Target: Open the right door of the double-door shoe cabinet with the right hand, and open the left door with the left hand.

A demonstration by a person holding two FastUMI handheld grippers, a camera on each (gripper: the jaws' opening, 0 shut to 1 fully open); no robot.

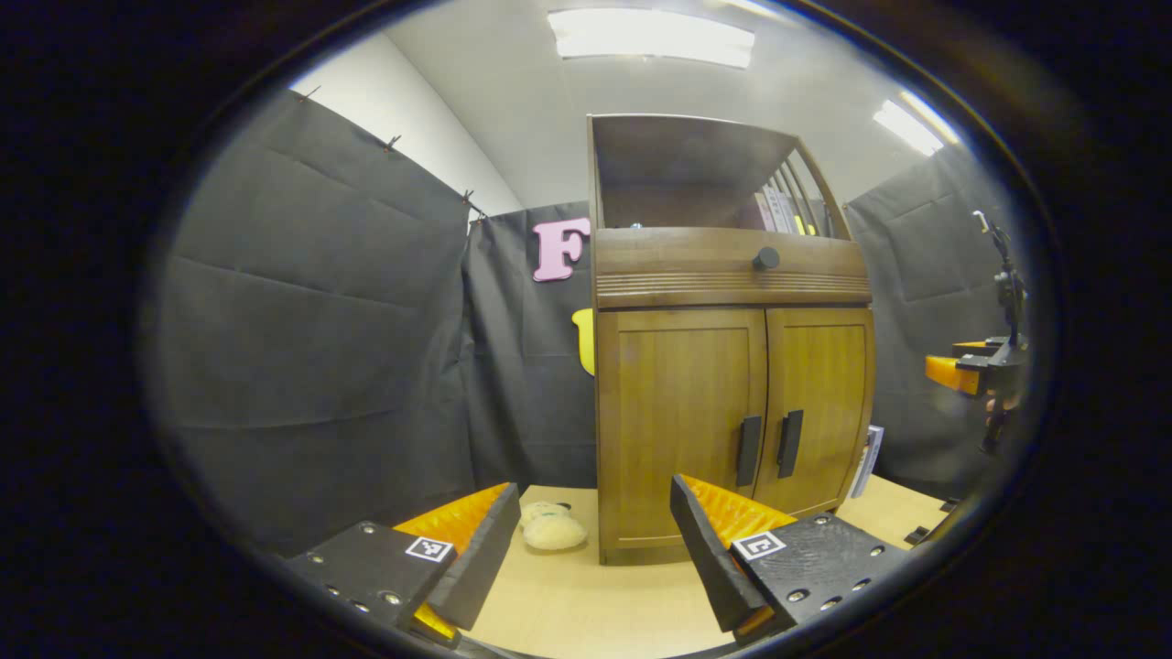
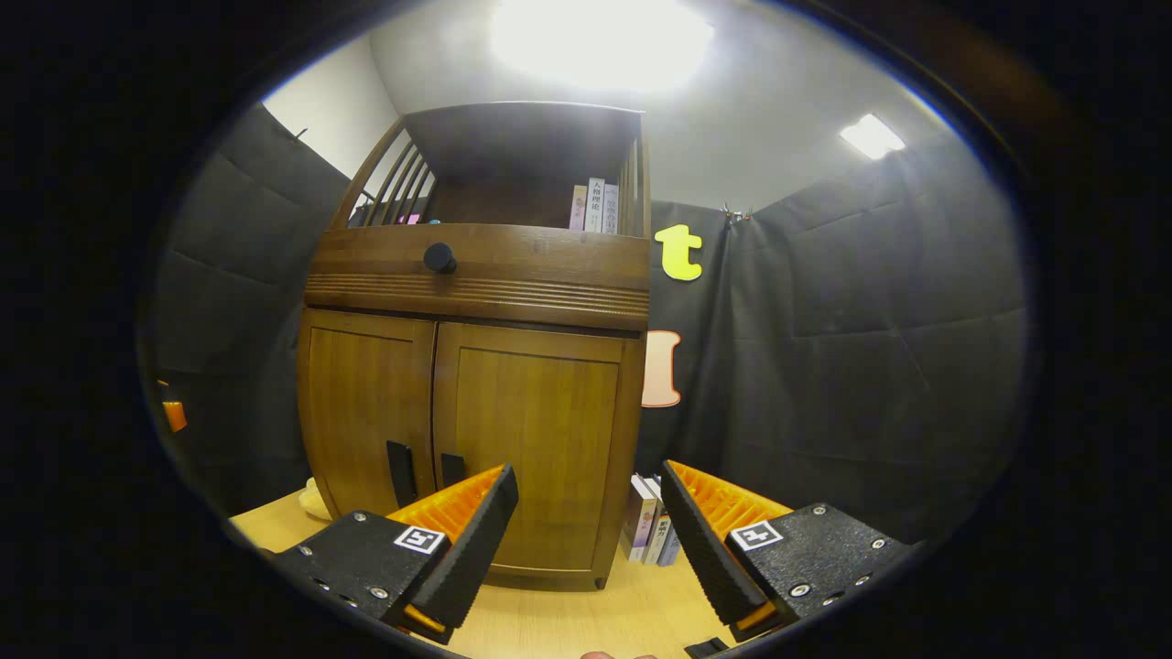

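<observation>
Evidently both doors of the brown wooden double-door shoe cabinet [image 2: 472,403] are shut. The right gripper [image 2: 586,513] and left gripper [image 1: 591,531] are held spread, empty. The right door's dark vertical handle [image 2: 452,469] should be approached squarely, then pulled outward.

cabinet: wooden double-door shoe cabinet [image 1: 728,366] standing upright on a light wooden floor, against the black cloth wall; open shelf on top, a band with one round dark knob below it.
left door: left door [image 1: 682,421] shut, flush with the frame, plain inset panel.
right door: right door [image 1: 819,403] shut, meeting the left door at the middle seam.
handles: two dark vertical handles [image 1: 749,450], one on each door, just beside the seam, low on the doors.
right gripper view: same cabinet [image 2: 476,384], both doors shut.
</observation>
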